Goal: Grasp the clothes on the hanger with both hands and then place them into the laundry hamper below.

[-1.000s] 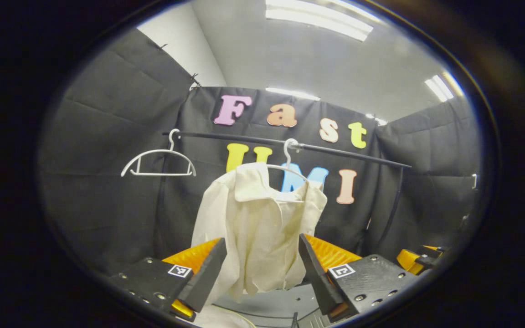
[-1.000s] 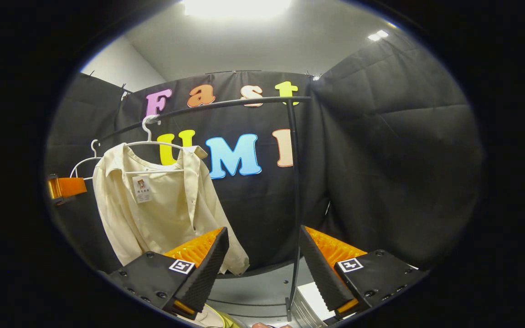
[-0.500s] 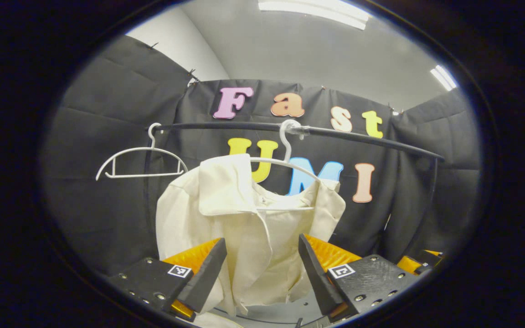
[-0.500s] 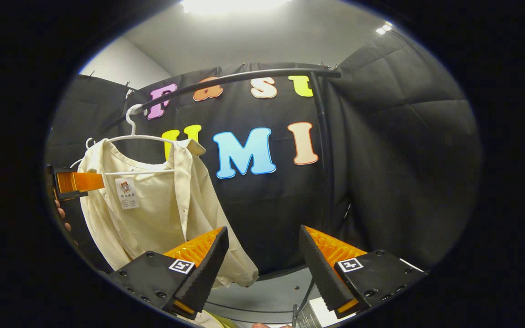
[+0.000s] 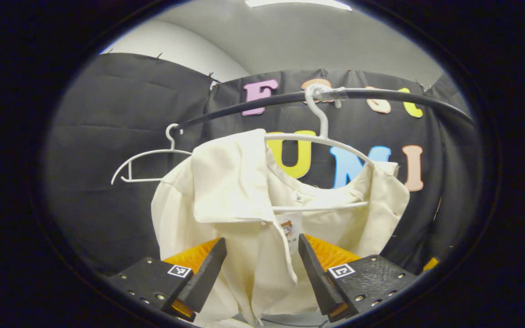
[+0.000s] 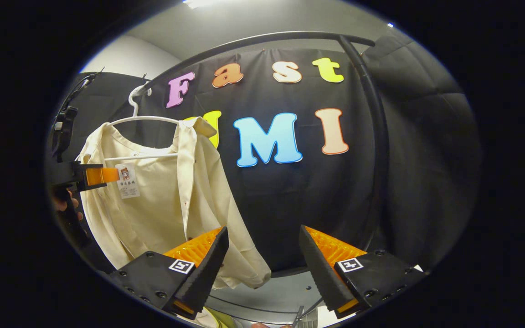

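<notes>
1. Left gripper view: the left gripper (image 5: 262, 278) has its fingers spread apart, clamped on nothing. The cream shirt (image 5: 244, 214) hangs on a white hanger (image 5: 321, 141) from the black rail (image 5: 253, 102), and its front placket drops between the fingers without either pressing on it.
2. An empty hanger (image 5: 146, 159) hangs further left on the rail.
3. A small tag (image 5: 290, 230) sits inside the collar; its print is too small to read.
4. Right gripper view: the right gripper (image 6: 262, 273) is also spread apart, holding nothing; the shirt (image 6: 162, 200) hangs up and left of it, its hem by the left finger.
</notes>
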Demonstrator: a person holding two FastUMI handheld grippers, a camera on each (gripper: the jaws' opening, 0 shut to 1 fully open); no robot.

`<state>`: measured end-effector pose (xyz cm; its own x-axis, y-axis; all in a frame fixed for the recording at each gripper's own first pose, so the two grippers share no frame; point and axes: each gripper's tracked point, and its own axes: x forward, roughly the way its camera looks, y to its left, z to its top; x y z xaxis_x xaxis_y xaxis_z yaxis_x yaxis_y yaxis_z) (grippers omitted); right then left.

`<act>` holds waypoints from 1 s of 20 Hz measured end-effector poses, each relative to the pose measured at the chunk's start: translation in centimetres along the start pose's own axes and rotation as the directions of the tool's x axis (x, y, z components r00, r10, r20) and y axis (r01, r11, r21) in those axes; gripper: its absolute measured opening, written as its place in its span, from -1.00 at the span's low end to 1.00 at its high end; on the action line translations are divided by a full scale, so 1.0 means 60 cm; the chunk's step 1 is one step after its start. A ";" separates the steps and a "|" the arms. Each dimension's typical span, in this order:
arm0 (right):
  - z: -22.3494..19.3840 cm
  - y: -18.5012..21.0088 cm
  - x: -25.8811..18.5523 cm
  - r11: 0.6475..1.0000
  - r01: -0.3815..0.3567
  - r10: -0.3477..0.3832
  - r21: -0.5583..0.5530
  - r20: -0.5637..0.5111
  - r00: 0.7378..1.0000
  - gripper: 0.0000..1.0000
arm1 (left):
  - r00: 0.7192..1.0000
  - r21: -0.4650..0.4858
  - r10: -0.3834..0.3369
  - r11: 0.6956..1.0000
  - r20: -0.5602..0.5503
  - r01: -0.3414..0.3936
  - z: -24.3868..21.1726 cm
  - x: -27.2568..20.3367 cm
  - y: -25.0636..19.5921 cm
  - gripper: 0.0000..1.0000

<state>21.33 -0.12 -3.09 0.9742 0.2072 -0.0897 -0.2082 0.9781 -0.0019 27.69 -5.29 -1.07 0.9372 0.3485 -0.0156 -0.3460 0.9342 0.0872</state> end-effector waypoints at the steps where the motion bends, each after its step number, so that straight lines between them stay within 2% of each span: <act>1: -0.004 0.001 0.007 1.000 -0.014 0.014 -0.005 -0.005 1.000 0.96 | 1.000 0.006 0.026 1.000 0.015 -0.026 0.005 0.005 0.008 0.79; 3: -0.015 0.005 0.020 0.999 -0.040 0.040 -0.008 -0.025 0.999 0.95 | 0.997 0.023 0.064 0.998 0.051 -0.065 0.013 0.016 0.021 0.77; 6: -0.019 0.008 0.029 0.997 -0.072 0.072 0.009 -0.040 0.997 0.96 | 0.992 0.047 0.122 0.991 0.045 -0.124 0.010 0.024 0.041 0.77; 8: -0.023 0.012 0.030 0.996 -0.086 0.086 0.005 -0.040 0.995 0.95 | 0.992 0.050 0.121 0.991 0.045 -0.123 0.008 0.029 0.043 0.31; 10: -0.025 0.016 0.032 0.995 -0.096 0.096 0.005 -0.039 0.995 0.96 | 0.994 0.059 0.102 0.993 0.049 -0.104 0.010 0.031 0.041 0.20; 11: -0.029 0.018 0.031 0.995 -0.102 0.102 0.009 -0.041 0.994 0.96 | 0.990 0.060 0.120 0.990 0.072 -0.125 0.015 0.033 0.052 0.01; 13: -0.036 0.024 0.034 0.993 -0.114 0.115 0.021 -0.052 0.992 0.95 | 0.991 0.049 0.102 0.993 0.087 -0.107 0.022 0.037 0.053 -0.39; 15: -0.047 0.029 0.038 0.992 -0.122 0.123 0.022 -0.067 0.990 0.95 | 0.993 0.003 0.085 0.996 0.081 -0.085 0.012 0.047 0.053 -0.76; 16: -0.051 0.033 0.041 0.992 -0.128 0.129 0.023 -0.078 0.989 0.96 | 0.996 -0.029 0.045 0.999 0.080 -0.043 0.018 0.029 0.048 -0.94; 18: -0.058 0.053 0.050 0.988 -0.156 0.157 0.021 -0.100 0.982 0.96 | 0.996 -0.048 0.011 0.999 0.086 -0.007 0.025 0.028 0.054 -0.96; 20: -0.051 0.070 0.060 0.986 -0.169 0.169 0.009 -0.096 0.981 0.95 | 0.992 -0.071 -0.054 0.995 0.114 0.062 0.043 0.014 0.048 -0.96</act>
<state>23.67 4.69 -6.44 0.9119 0.3668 -0.1842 -0.3693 0.9291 0.0220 27.62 -2.47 1.74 0.9536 0.2865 0.0929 -0.2891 0.9572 0.0148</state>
